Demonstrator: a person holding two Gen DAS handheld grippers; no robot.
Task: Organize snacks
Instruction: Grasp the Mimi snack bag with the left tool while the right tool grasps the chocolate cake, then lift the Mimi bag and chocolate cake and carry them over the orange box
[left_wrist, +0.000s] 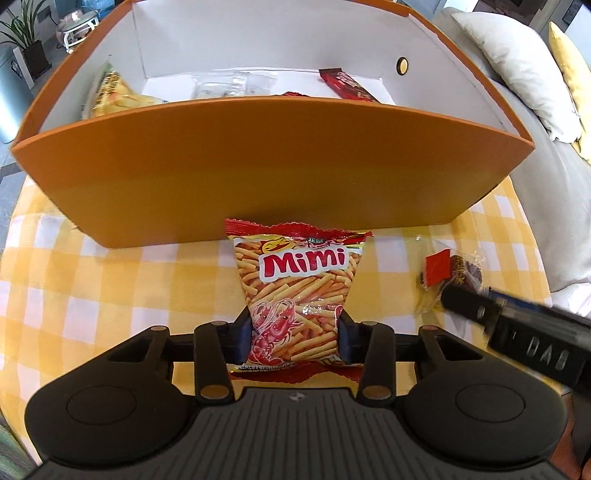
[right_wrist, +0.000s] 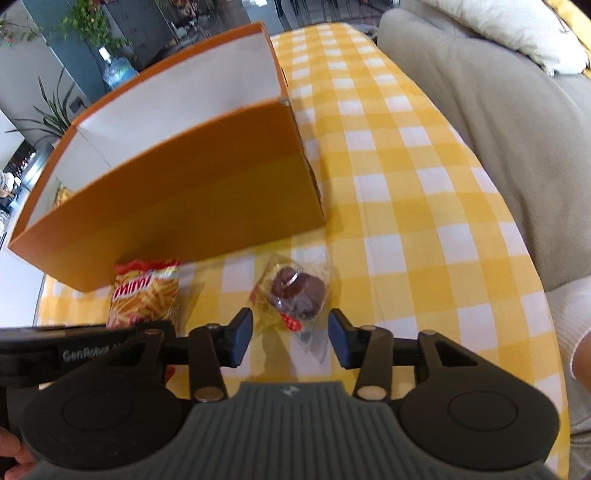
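A red "Mimi" shrimp-stick bag (left_wrist: 295, 280) lies on the yellow checked tablecloth (left_wrist: 110, 295) in front of the orange box (left_wrist: 258, 166). My left gripper (left_wrist: 295, 332) is shut on the bag's lower half, with a pad pressing each side. To its right lies a clear-wrapped dark round cake (right_wrist: 295, 291) with a red tag. My right gripper (right_wrist: 291, 336) stands open just before it, its fingers on either side and not touching. The left view shows that cake (left_wrist: 454, 273) with a right finger (left_wrist: 461, 299) beside it. The Mimi bag (right_wrist: 144, 295) also shows in the right view.
Inside the white-lined box lie a yellow chip bag (left_wrist: 114, 92), clear packets (left_wrist: 229, 86) and a red-brown bar (left_wrist: 347, 86). A grey sofa with cushions (right_wrist: 480, 92) borders the table on the right. Potted plants (left_wrist: 26, 33) stand far left.
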